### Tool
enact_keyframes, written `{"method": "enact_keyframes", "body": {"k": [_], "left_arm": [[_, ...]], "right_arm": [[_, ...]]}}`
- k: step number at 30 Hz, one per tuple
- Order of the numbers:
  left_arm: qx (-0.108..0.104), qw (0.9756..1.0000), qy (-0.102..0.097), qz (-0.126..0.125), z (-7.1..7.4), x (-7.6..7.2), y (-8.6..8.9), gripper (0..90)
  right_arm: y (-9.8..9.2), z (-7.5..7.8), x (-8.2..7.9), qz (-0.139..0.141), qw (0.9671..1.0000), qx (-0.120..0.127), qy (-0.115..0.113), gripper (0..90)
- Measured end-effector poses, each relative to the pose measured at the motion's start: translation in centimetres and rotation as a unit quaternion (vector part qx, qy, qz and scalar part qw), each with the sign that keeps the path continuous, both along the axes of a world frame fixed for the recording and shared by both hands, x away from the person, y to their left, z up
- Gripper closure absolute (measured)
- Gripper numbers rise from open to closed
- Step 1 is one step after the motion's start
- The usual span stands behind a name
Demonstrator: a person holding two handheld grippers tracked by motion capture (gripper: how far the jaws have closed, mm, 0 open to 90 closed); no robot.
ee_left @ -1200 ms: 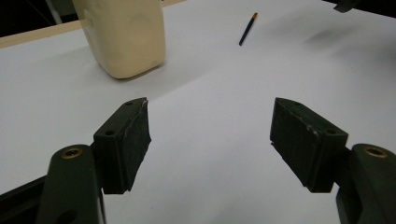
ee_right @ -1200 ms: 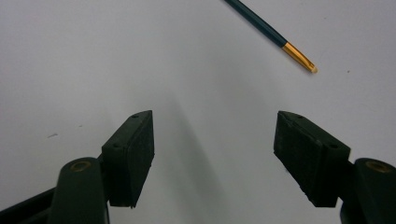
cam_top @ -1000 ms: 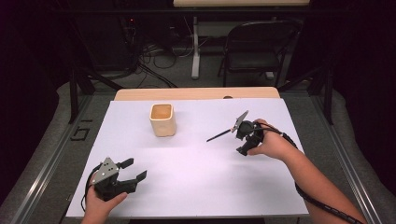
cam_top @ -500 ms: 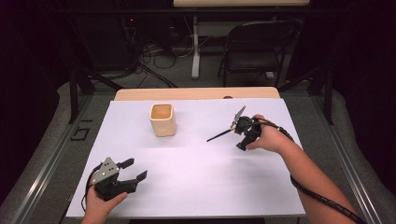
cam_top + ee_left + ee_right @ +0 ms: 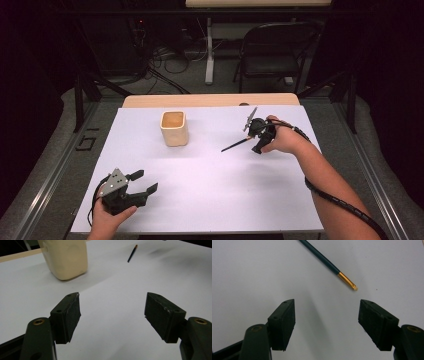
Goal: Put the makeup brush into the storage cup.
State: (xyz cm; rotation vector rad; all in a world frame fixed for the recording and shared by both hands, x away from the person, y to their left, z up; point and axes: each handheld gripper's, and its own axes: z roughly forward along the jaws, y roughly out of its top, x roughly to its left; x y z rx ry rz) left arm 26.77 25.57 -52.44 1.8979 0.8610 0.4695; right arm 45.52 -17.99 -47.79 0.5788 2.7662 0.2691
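Note:
A thin dark-green brush [image 5: 235,145] with a gold ferrule lies flat on the white table sheet [image 5: 215,195], right of centre. My right gripper [image 5: 254,141] hovers at its right end, open and holding nothing. In the right gripper view the brush [image 5: 324,262] lies just beyond my gripper [image 5: 327,317], its gold tip pointing between the jaws. A cream square cup [image 5: 174,128] stands upright at the back left. My left gripper [image 5: 145,181] rests open near the front left edge. In the left gripper view the cup [image 5: 65,258] and brush [image 5: 132,253] lie far beyond my open gripper [image 5: 112,312].
The sheet covers a wooden table whose bare far edge [image 5: 210,100] shows at the back. A dark chair [image 5: 272,50] and floor cables [image 5: 170,55] lie beyond it. Metal frame rails [image 5: 50,175] run along both sides.
My right gripper has shifted slightly left and toward the far side, closer over the brush's end. The brush, cup and left gripper have stayed put.

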Motion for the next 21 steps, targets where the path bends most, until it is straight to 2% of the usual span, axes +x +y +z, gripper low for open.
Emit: {"method": "enact_keyframes", "body": {"k": [1,2,3,4,6,7,9,12,13,15,21], "left_arm": [[0.0,1.0,0.001,0.0,0.0,0.0,0.0,28.7],[0.0,1.0,0.001,0.0,0.0,0.0,0.0,28.7],[0.001,1.0,0.001,-0.001,0.0,0.0,0.0,28.7],[0.001,1.0,0.001,-0.001,0.0,0.0,0.0,28.7],[0.001,1.0,0.001,-0.001,0.0,0.0,0.0,28.7],[0.001,1.0,0.001,-0.001,0.0,0.0,0.0,28.7],[0.001,1.0,0.002,0.0,0.0,0.0,0.0,28.7],[0.0,1.0,0.001,0.0,-0.1,0.0,0.0,28.7],[0.0,1.0,0.001,0.0,-0.1,0.0,0.0,28.7],[-0.001,1.0,0.002,0.0,-0.1,0.0,0.0,28.7],[0.0,1.0,0.002,0.0,-0.1,0.0,0.0,28.7]], "right_arm": [[0.1,0.5,0.2,-0.002,0.9994,-0.026,0.023,29.7],[0.1,0.5,0.2,-0.002,0.9994,-0.026,0.023,29.7],[0.1,-0.1,0.5,0.001,0.9999,0.014,-0.001,29.7],[0.2,0.1,0.6,0.001,1.0,0.006,0.002,29.7],[0.2,-0.1,0.8,0.003,0.9999,0.014,-0.004,29.7],[0.3,0.1,0.9,0.001,1.0,0.003,0.003,29.7],[0.4,-0.1,1.2,0.004,0.9999,0.013,-0.004,30.0],[0.6,-0.1,1.4,0.002,0.9999,0.014,-0.001,30.0],[0.7,0.3,1.6,0.007,0.9999,-0.011,0.005,30.0],[0.8,0.1,1.7,0.008,1.0,0.001,0.004,30.1],[1.3,0.2,2.2,0.01,0.9999,-0.011,0.008,31.4]]}}
